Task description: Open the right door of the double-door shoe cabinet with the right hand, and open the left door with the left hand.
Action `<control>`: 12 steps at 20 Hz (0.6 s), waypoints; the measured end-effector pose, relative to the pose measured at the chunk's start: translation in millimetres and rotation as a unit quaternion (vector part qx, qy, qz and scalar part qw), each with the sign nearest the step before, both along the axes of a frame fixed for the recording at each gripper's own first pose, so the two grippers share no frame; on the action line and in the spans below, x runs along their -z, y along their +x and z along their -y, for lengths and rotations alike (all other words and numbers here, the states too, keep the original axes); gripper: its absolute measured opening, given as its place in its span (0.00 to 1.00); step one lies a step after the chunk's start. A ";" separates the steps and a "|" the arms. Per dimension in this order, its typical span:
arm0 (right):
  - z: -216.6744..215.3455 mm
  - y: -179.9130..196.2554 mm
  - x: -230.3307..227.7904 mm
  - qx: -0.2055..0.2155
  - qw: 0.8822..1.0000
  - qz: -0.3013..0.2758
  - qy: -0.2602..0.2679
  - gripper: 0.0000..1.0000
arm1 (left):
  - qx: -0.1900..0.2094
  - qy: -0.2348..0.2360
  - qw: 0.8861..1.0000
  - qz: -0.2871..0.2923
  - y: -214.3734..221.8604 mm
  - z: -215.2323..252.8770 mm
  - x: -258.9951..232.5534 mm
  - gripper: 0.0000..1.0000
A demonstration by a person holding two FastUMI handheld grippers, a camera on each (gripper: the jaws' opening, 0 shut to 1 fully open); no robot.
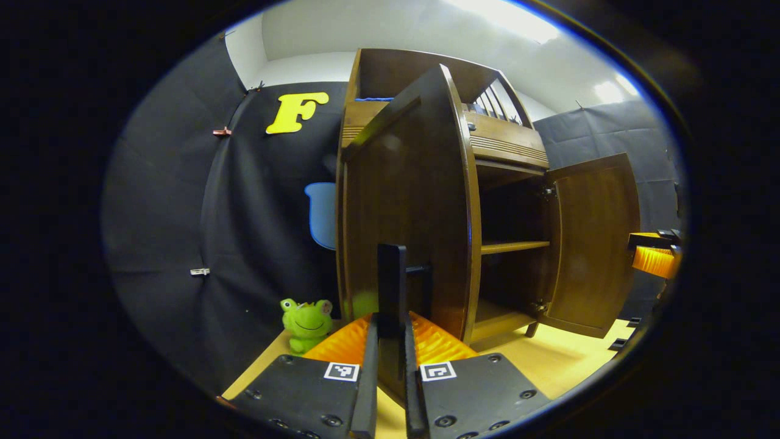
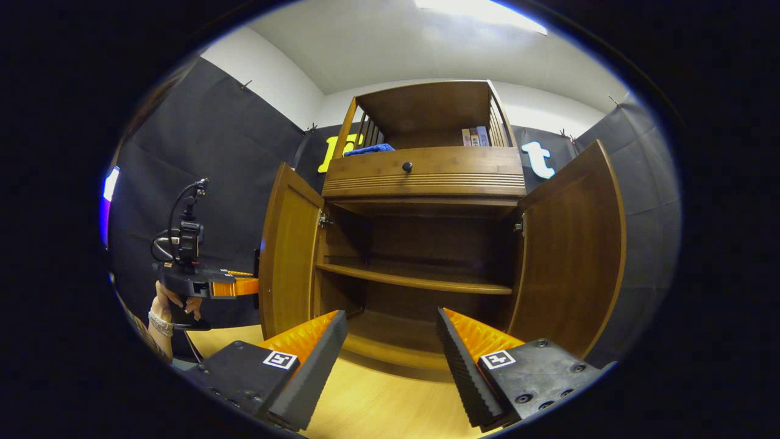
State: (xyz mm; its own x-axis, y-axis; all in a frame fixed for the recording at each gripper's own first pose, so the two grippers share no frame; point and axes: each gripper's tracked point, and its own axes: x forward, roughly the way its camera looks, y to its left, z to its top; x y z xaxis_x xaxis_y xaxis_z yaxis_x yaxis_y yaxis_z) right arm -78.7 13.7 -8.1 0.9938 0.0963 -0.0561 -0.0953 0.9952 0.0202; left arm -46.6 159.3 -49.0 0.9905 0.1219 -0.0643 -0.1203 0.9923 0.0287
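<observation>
Shoe cabinet glossy brown wood, both doors swung wide, left hand-held gripper seemingly pinching a slim handle, right hand-held gripper spread wide.

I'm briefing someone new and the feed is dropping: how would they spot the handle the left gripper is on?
Find the wooden shoe cabinet with both doors swung open. On the left door, a dark upright bar handle stands at its free edge, between the left gripper fingers. The drawer above has a round knob instead.
</observation>
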 end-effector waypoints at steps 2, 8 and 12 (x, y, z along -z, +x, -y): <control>-1.7 3.0 2.7 -0.004 1.000 -0.004 0.001 0.93 | -0.018 0.006 1.000 -0.002 -2.1 -9.3 2.1 0.22; -10.4 11.3 10.3 -0.017 1.000 -0.010 -0.006 0.93 | -0.063 -0.005 0.998 0.002 -12.8 -37.7 1.1 0.17; -12.1 15.7 12.0 -0.022 1.000 -0.011 -0.005 0.93 | -0.083 -0.007 0.996 0.013 -24.7 -52.2 -6.2 0.17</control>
